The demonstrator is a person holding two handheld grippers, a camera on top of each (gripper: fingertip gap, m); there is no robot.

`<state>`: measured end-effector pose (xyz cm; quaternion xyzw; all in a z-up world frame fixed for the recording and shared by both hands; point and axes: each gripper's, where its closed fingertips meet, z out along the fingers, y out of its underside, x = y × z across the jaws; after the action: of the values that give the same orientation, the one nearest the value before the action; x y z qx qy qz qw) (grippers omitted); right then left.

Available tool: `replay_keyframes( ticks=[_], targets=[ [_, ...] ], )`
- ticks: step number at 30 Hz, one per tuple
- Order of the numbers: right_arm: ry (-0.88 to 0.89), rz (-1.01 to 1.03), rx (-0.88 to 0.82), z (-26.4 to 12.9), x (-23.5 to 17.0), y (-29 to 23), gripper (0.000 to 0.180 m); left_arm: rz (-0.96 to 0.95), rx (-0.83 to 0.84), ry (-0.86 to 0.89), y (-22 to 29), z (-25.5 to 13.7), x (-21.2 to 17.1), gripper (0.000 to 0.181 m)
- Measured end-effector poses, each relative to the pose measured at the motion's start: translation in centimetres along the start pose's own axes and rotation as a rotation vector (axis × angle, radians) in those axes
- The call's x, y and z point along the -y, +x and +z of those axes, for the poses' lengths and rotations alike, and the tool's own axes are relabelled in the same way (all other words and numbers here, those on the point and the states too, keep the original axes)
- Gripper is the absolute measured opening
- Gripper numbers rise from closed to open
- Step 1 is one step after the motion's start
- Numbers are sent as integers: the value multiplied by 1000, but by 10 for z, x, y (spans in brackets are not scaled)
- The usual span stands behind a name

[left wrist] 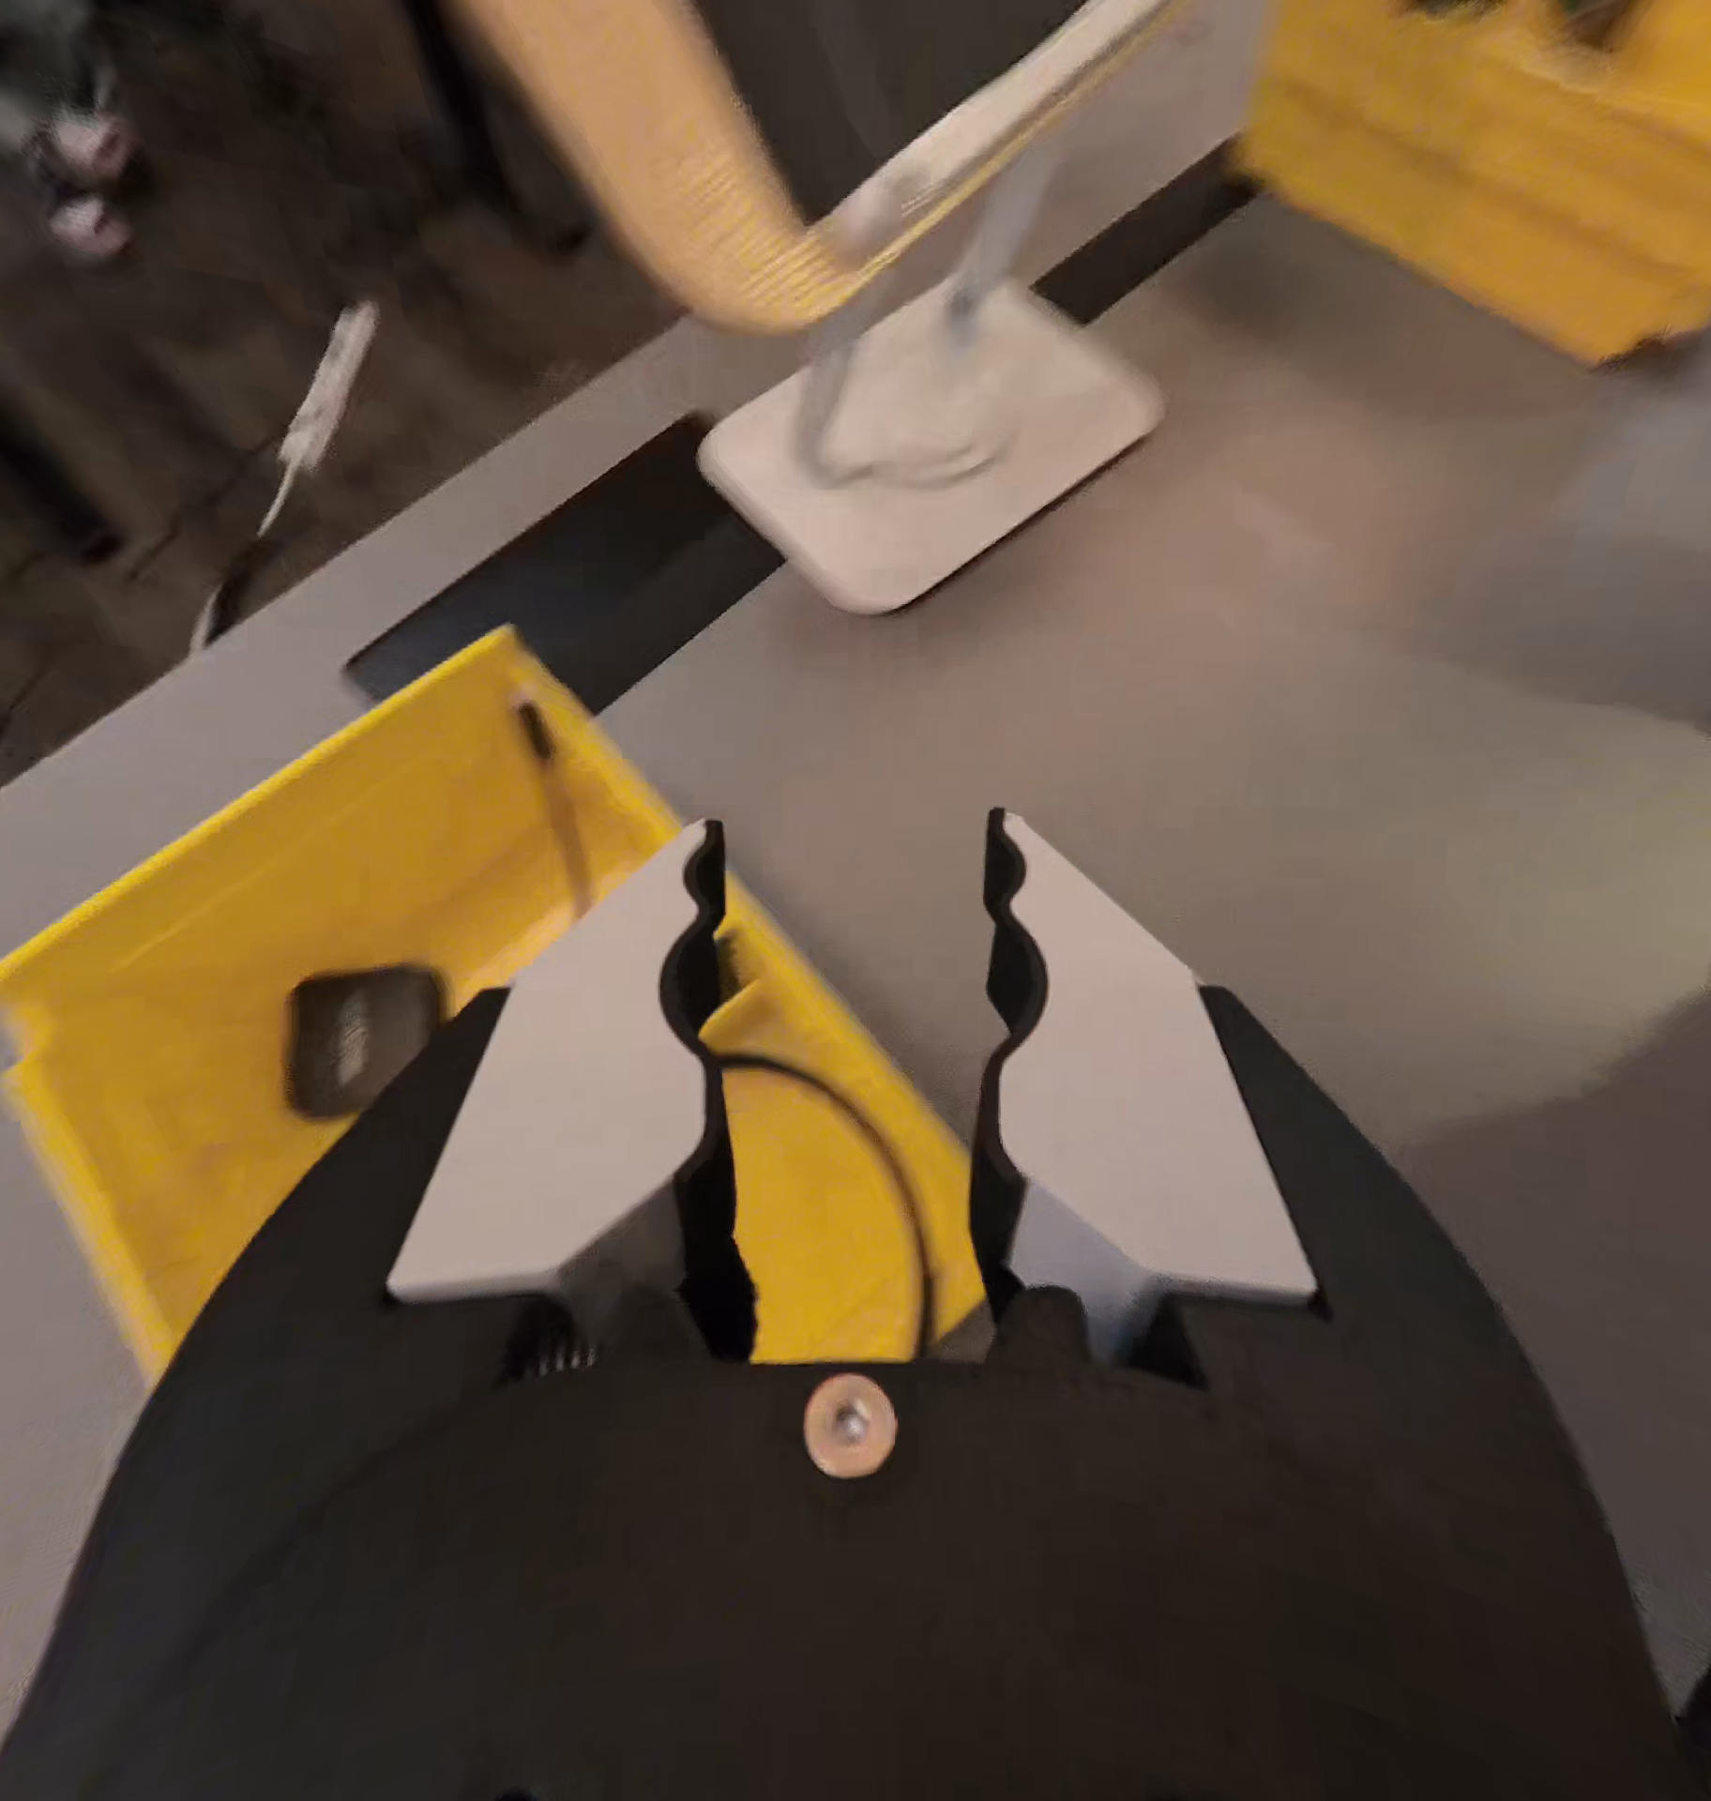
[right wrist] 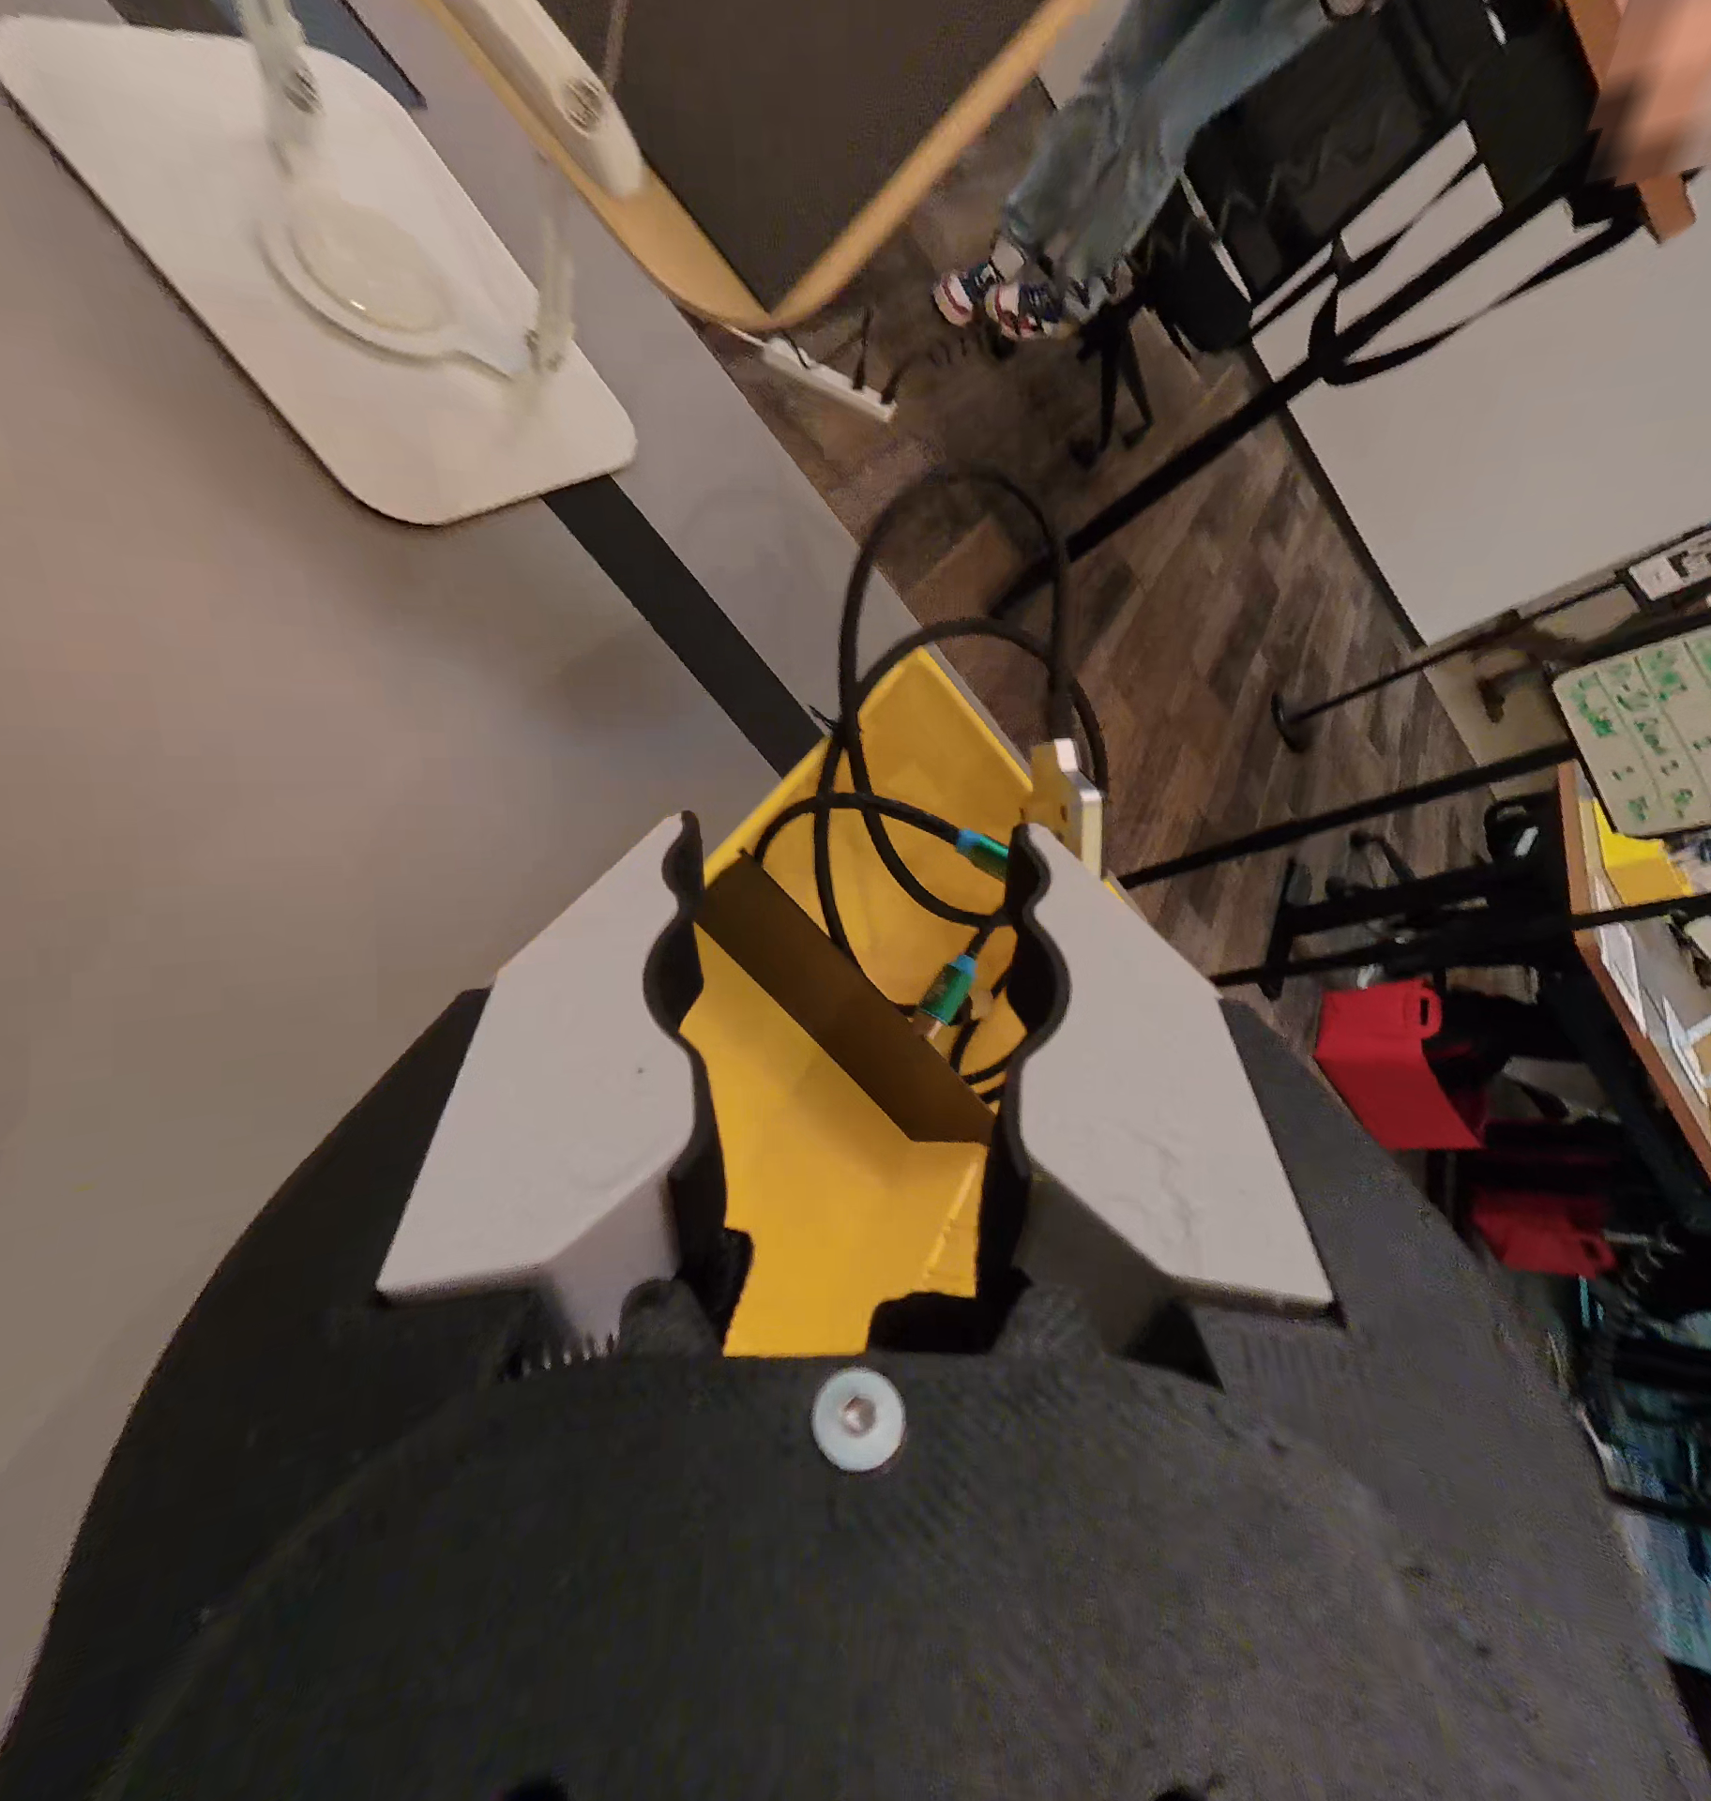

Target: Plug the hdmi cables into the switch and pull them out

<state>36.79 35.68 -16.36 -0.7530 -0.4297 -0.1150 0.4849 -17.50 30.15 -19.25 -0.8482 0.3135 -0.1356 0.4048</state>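
Note:
In the left wrist view my left gripper (left wrist: 854, 828) is open and empty above the grey table, at the right edge of a yellow bin (left wrist: 247, 936). A small black box, likely the switch (left wrist: 359, 1038), lies in that bin with a thin black cable (left wrist: 871, 1150). In the right wrist view my right gripper (right wrist: 856, 828) is open and empty over another yellow bin (right wrist: 920, 770). That bin holds coiled black cables (right wrist: 856, 624) with green-collared plugs (right wrist: 944, 989) and a dark divider (right wrist: 832, 1014). A white plug (right wrist: 1071, 780) rests on its rim.
A white lamp base (left wrist: 930, 478) stands on the grey table (left wrist: 1222, 780), also in the right wrist view (right wrist: 277, 273). A further yellow bin (left wrist: 1514, 175) is at the far right. Beyond the table edge are wood floor, chairs (right wrist: 1417, 244), a person's legs (right wrist: 1076, 195) and red boxes (right wrist: 1397, 1062). Spacing between my two grippers at the tips: around 55 centimetres. From the left gripper's tips to the switch (left wrist: 359, 1038) is close to 25 centimetres.

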Motion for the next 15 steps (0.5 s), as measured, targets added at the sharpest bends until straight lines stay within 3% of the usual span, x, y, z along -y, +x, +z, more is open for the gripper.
replay_keyframes(
  ticks=[3,8,15],
  targets=[
    [26,-17,28,-4,10,-18,61,-84,67,-164,-71,18,-26,55],
    [39,-60,95,0,18,-51,61,-172,127,-449,-152,65,-87,82],
    [48,-83,158,2,19,-76,61,-37,210,-735,-200,95,-135,91]
  ],
)
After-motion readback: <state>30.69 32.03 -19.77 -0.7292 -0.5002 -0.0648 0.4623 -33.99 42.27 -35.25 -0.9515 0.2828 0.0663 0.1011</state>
